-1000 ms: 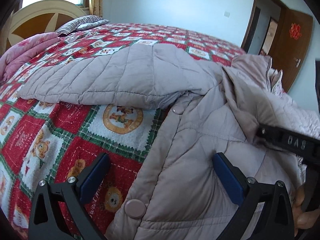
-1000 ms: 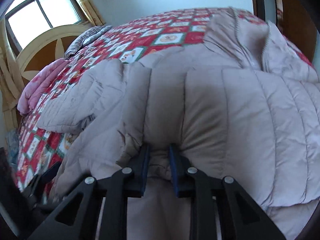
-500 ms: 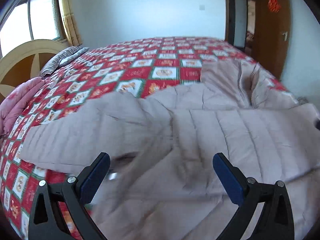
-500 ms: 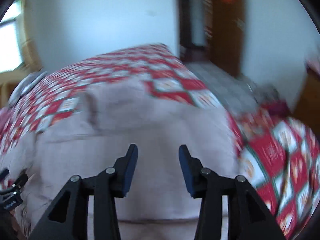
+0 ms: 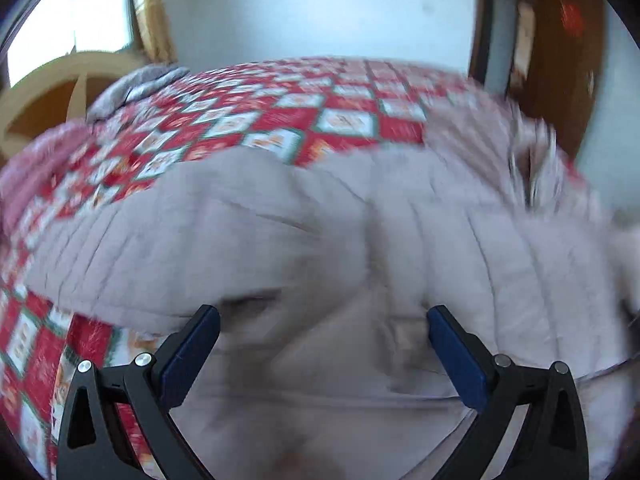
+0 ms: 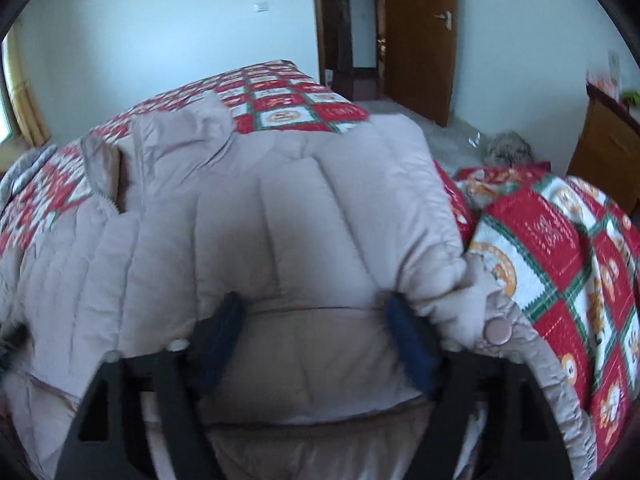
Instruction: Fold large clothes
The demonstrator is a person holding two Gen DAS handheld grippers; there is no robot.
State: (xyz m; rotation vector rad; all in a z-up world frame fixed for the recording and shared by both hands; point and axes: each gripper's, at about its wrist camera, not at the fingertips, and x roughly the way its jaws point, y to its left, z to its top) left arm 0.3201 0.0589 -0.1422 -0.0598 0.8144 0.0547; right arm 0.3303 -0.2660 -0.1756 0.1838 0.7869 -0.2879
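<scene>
Two hand-held grippers hover over one pale mauve quilted padded coat (image 6: 304, 216), which lies spread across the red, white and green patchwork bedspread (image 6: 560, 248) of a large bed.

**Right gripper (image 6: 316, 336).** Its jaws have just been opening and now stand wide apart. A second ago they were nearly closed, pinching a ridge of the coat's quilting. Now the blue pads (image 6: 404, 344) sit to either side of the folded panel, pressing on nothing. The fabric is released. The view has also swung from the headboard side toward the brown wooden door (image 6: 416, 32) and the bed's near corner.

**Left gripper (image 5: 324, 352).** Its jaws are spread wide, as in both earlier views, with nothing held. Its picture is blurred, so fine detail of the cloth below cannot be read.

**Coat position.** One front panel now lies turned over the body of the coat. Its rounded folded edge ends near a round snap button (image 6: 496, 328) on the layer beneath. The collar and zip (image 5: 532, 168) lie toward the far side. One sleeve (image 5: 120, 256) extends flat across the bedspread toward the pale wooden headboard (image 5: 48, 96).

**Status, as judged.** The first lengthwise fold appears placed and let go. The extended sleeve and the opposite panel probably remain to be folded in. Thick padding may spring back, so the placed fold may need pressing flat.
</scene>
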